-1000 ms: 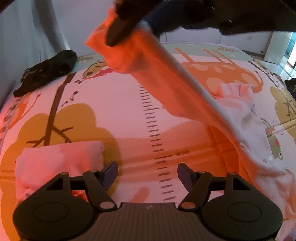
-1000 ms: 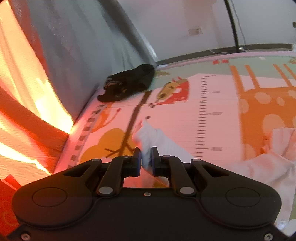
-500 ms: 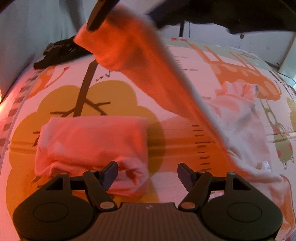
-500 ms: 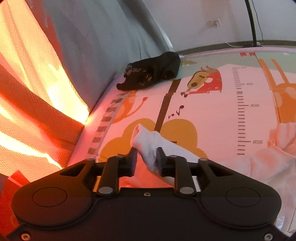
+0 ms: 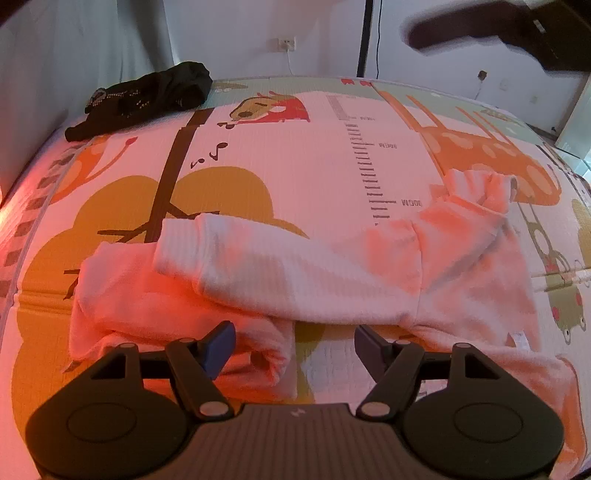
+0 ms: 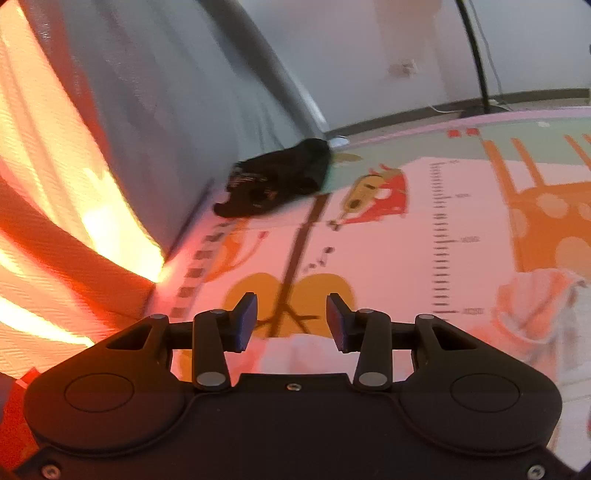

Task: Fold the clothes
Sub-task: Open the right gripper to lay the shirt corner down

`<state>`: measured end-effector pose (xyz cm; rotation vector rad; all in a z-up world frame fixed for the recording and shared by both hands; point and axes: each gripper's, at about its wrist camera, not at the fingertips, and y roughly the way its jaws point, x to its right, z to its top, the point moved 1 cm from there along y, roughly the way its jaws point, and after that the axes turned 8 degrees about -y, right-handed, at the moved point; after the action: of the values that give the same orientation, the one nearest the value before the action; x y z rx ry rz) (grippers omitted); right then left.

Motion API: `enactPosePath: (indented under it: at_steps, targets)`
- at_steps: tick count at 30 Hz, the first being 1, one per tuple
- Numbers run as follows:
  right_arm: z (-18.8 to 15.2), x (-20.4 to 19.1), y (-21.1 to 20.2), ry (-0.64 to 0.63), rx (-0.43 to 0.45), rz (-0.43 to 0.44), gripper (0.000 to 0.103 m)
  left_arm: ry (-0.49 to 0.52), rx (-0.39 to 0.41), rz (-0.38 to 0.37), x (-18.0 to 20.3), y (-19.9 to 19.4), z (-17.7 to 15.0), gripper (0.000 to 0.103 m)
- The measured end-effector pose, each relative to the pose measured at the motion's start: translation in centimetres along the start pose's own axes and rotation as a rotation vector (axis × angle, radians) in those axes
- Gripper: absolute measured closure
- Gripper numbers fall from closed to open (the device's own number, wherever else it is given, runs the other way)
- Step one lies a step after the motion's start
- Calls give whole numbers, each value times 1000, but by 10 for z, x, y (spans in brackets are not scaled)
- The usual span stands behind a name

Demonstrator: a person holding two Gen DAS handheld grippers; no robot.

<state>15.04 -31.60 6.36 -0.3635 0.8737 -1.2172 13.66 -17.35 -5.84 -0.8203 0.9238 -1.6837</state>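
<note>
A pale pink-white long-sleeved garment [image 5: 461, 266] lies on the cartoon play mat [image 5: 314, 158]. One sleeve [image 5: 280, 266] lies flat across to the left, over a folded part [image 5: 166, 314] of the same cloth. My left gripper [image 5: 293, 341] hovers open just above the near edge of that fold, nothing between its fingers. My right gripper [image 6: 291, 321] is opening, with nothing between its jaws; the white cloth [image 6: 306, 350] lies below and behind its fingertips. Its dark blurred body [image 5: 480, 29] shows at the top right of the left wrist view.
A black garment [image 5: 147, 96] lies bunched at the mat's far left corner, beside a grey curtain [image 6: 166, 110]. Orange-lit fabric [image 6: 55, 221] rises on the left in the right wrist view. A black pole and cable [image 5: 367, 37] stand against the far wall.
The right gripper let go of the sleeve cuff and drew up and away; the sleeve dropped flat across the folded part. The left gripper shifted left over the fold earlier, then held still.
</note>
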Motion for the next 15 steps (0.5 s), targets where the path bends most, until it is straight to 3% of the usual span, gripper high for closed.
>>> enactPosePath:
  at_steps: [15]
  targets:
    - [-34,116,-26,52,-67,-166,61,14,8,-10,50,1,15,28]
